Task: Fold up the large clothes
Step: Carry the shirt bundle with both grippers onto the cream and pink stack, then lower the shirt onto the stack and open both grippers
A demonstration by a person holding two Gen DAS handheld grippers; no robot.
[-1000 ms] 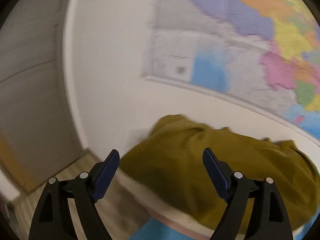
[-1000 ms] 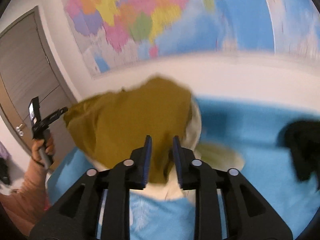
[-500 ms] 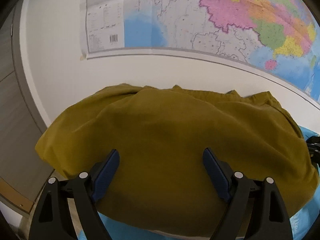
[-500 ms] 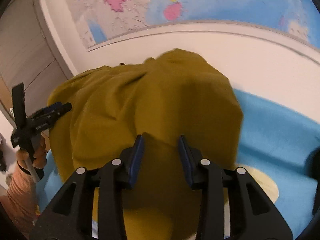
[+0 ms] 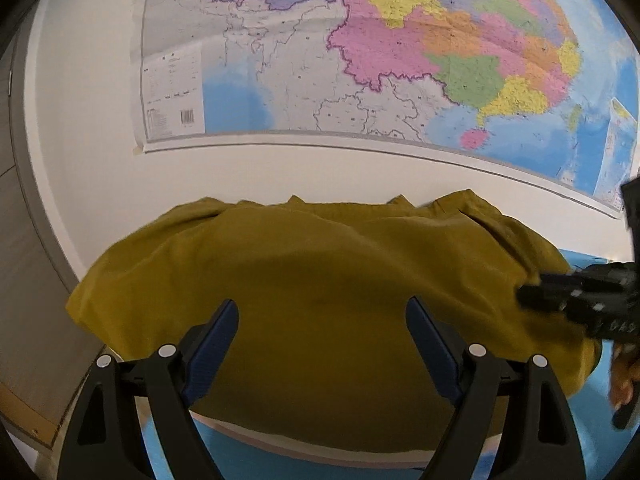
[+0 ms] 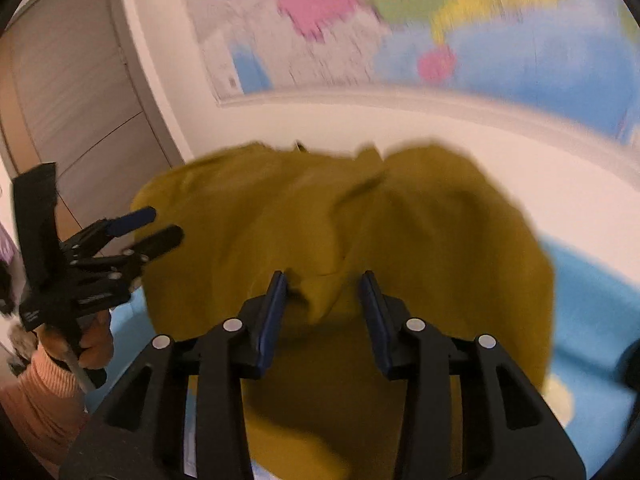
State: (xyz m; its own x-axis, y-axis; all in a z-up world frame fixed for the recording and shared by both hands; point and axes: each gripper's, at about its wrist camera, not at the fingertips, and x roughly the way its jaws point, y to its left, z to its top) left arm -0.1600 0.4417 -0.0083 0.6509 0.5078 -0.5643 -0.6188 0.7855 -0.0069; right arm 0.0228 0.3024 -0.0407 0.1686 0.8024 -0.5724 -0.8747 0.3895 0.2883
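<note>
The mustard garment (image 5: 320,292) lies in a rumpled heap on the blue bed (image 6: 592,300), against the white wall (image 5: 280,172) under the map (image 5: 360,52). Its long axis runs left to right along the wall, with a notched, collar-like edge at the far side; which end is top I cannot tell. The left hand-held gripper (image 5: 322,320) hovers over the near left part of the cloth with its jaws released wide, nothing between them and no contact that shows. The right hand-held gripper (image 6: 324,292) sits over the near right part with its jaws partly apart; a raised fold of cloth stands between the blue pads (image 6: 276,300), which do not appear to press on it, though blur leaves this unsure. A hand (image 6: 90,344) in an orange sleeve (image 6: 44,404) holds the left tool.
</note>
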